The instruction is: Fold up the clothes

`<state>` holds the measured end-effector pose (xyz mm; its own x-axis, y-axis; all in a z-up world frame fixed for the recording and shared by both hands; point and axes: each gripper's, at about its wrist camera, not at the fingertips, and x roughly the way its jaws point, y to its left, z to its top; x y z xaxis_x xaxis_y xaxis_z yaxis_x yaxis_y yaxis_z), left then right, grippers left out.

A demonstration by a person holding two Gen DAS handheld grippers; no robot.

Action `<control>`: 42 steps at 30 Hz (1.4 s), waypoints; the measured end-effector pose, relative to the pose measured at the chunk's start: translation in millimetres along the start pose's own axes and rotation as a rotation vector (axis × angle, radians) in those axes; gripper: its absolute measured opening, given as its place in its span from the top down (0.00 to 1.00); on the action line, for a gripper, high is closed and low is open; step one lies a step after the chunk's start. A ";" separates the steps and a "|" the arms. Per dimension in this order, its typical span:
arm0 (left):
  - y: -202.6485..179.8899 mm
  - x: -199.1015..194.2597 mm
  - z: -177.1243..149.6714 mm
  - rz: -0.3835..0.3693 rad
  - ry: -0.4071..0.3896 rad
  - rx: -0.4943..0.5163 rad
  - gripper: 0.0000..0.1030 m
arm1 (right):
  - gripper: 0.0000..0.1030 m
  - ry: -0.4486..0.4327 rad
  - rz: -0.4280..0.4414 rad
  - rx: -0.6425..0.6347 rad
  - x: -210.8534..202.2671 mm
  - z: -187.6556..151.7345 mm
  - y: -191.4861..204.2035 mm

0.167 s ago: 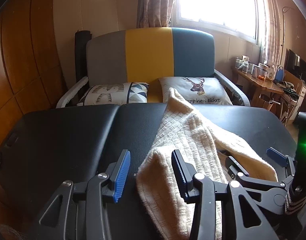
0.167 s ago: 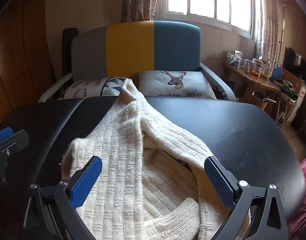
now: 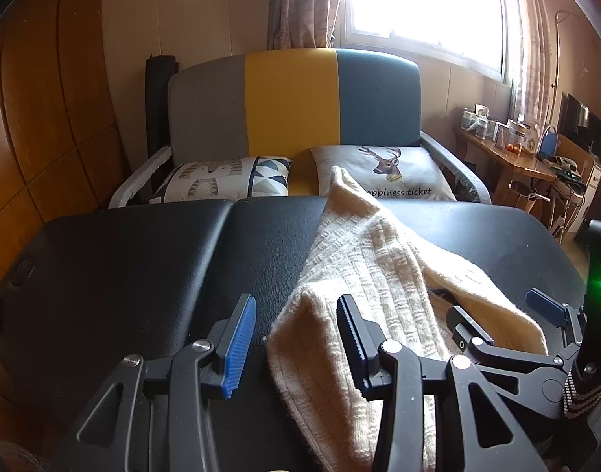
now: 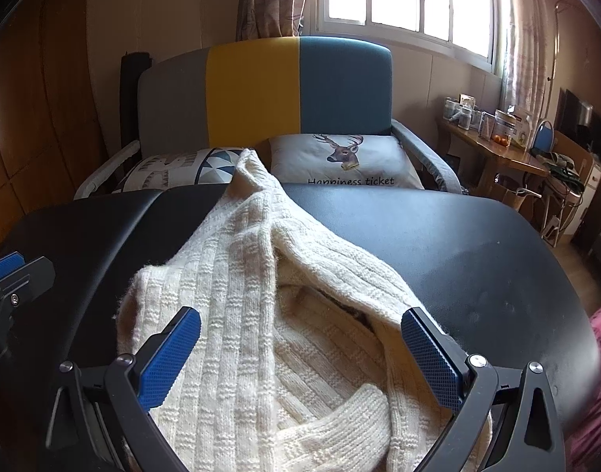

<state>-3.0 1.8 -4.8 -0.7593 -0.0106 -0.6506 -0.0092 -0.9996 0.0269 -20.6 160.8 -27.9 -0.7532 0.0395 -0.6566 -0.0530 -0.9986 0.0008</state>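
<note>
Left wrist view showed the left gripper (image 3: 296, 338) low over the black padded table (image 3: 143, 259), its jaws spread with nothing between them, straddling the near-left corner of the cream knit sweater (image 3: 371, 275). Right wrist view showed the right gripper (image 4: 300, 350) spread wider still and empty, one finger on either side of the sweater's near bulk. The sweater lay rumpled along the table's middle, a thick ribbed band (image 4: 340, 267) lapped across it and one end reaching the far edge. It was not a neat fold. Loose, bulky knit could go wrong easily: a shallow bite might catch only the top layer and drag the rest askew, or the far end might slide off the table. Counted: one sweater, two grippers, one table. Beyond stood one tricolour sofa (image 3: 292, 98) with two cushions (image 3: 383, 173).
</note>
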 end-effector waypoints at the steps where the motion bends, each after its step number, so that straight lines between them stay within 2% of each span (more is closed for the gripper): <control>1: -0.4 1.0 -0.3 0.000 0.007 0.002 0.58 | 0.00 0.002 -0.002 -0.001 0.4 -0.9 -0.5; 23: 1.3 19.1 -13.6 -0.037 0.100 0.019 0.57 | 0.00 0.060 -0.013 0.017 9.2 -21.3 -15.5; 39: 5.7 20.4 -16.0 -0.021 0.110 0.000 0.57 | 0.00 0.064 -0.013 0.012 8.4 -21.0 -15.1; 42: 9.2 23.7 -20.4 -0.067 0.136 -0.018 0.56 | 0.00 0.065 -0.014 0.011 8.4 -20.8 -14.4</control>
<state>-7.8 -8.1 -35.5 -0.6626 0.0538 -0.7471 -0.0442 -0.9985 -0.0327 -12.6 174.9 -49.1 -0.7084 0.0504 -0.7041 -0.0701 -0.9975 -0.0008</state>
